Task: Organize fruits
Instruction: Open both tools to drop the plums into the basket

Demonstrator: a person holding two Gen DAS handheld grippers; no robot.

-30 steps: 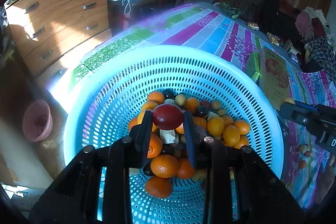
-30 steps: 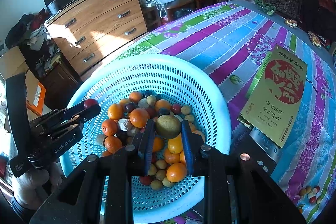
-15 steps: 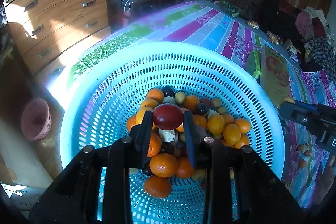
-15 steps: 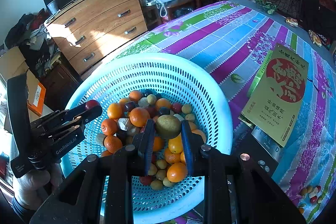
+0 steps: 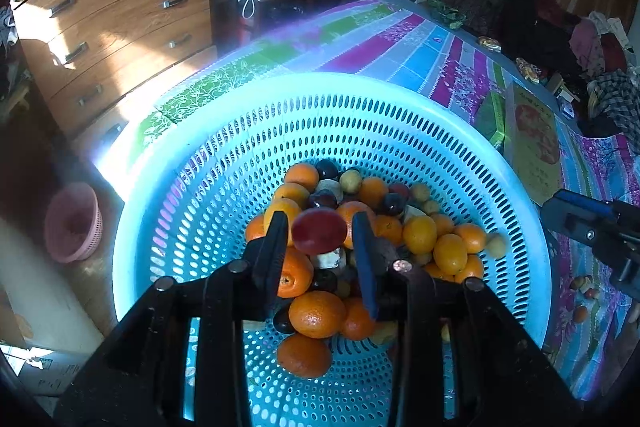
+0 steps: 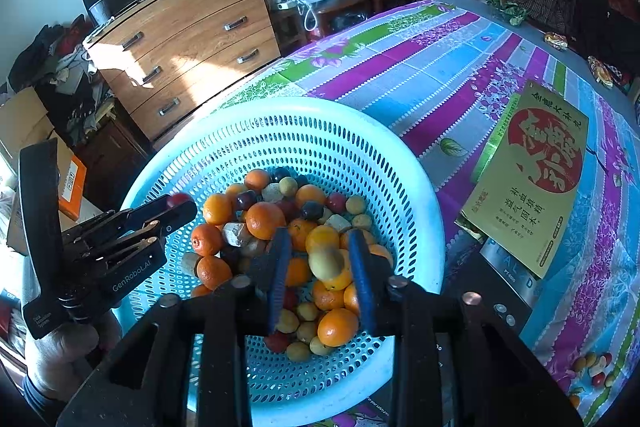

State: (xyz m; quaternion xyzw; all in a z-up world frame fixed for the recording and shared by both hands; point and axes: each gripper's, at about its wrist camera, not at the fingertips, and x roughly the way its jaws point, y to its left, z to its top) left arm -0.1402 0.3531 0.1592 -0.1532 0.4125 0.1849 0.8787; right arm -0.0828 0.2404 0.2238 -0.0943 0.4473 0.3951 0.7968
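Left wrist view, left claw point(image 5: 320, 239): jaws opening right now, and the dark red plum point(image 5: 319, 231) sits between them with a sliver of gap showing on the right side, so the grip is letting go.
Left wrist view, drop spot: plum hangs straight over the heap of oranges point(image 5: 316, 313) piled in the middle of the blue basket point(image 5: 192, 195).
Right wrist view, right claw point(image 6: 320, 259): jaws opening too, with a yellow-green fruit point(image 6: 326, 263), blurred, loose between the blue pads and clear of both by the look of it.
Right wrist view, pile below: mixed oranges, dark plums and small pale fruits fill the basket floor, the yellow-green one directly above them.
Right wrist view, other tool: the left claw shows at the basket's left rim, red plum peeking at its tip, a hand point(image 6: 64, 347) wrapped round the handle.
Step in hand: the release, as I read it; both fruits are being let go into the basket at once.
Next move: let the jaws spread fully so neither fruit snags, then lift both claws clear of the rim and go looking for more fruit.
Watch out: round fruit landing on a heap may roll, though the high basket walls should catch it.
Farther off: a gold box point(image 6: 536, 187) lies on the striped bed cover point(image 6: 440, 67) beside the basket's right side; a few small fruits point(image 6: 592, 367) sit near the cover's near right edge.
Far background: wooden drawers point(image 6: 192, 43) beyond the bed.
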